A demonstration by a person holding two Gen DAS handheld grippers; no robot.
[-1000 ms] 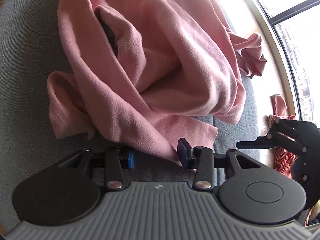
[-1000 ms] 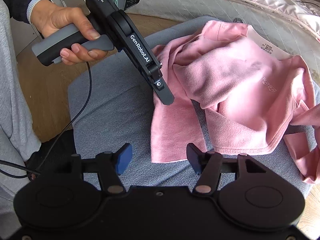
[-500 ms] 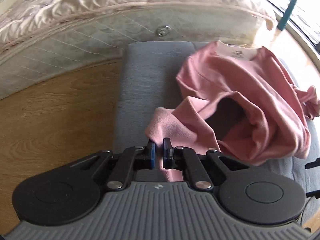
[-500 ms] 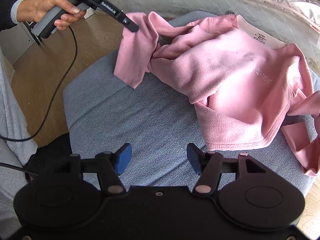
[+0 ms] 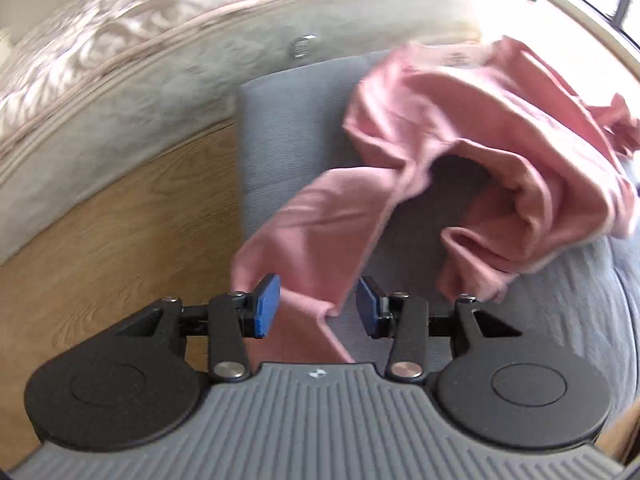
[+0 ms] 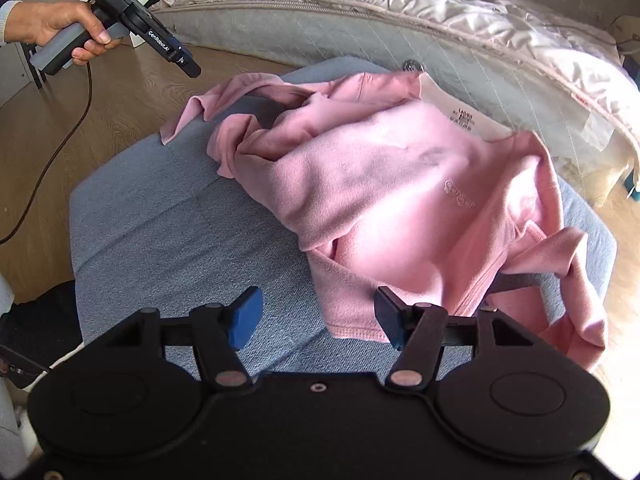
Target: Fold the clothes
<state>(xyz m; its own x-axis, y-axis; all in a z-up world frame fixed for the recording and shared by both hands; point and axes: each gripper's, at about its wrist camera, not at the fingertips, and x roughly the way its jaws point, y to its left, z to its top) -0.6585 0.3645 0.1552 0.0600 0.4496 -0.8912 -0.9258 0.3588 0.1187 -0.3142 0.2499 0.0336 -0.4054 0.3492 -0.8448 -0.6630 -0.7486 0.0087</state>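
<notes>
A pink sweatshirt (image 6: 400, 200) lies crumpled on a grey padded stool (image 6: 180, 220), its neck label facing up. One sleeve (image 6: 200, 108) stretches out toward the stool's far left corner and lies loose. My left gripper (image 6: 192, 68) hangs just above that sleeve, and its jaws are opening. In the left wrist view the sleeve (image 5: 312, 232) shows between the blue pads of the left gripper (image 5: 318, 306), but they do not press on it. My right gripper (image 6: 316, 320) stands open over the stool, its right pad beside the sweatshirt's hem (image 6: 352, 328).
A mattress (image 6: 400, 12) with a quilted cover runs along the far side of the stool. Wooden floor (image 5: 100, 240) lies to the left. A hand (image 6: 60, 28) holds the left gripper's handle, and a black cable (image 6: 60, 140) hangs from it.
The left gripper shut on the sleeve, pulled it out to the left and upward, then opened. The sleeve has dropped onto the stool's corner. The right gripper has stayed in place.
</notes>
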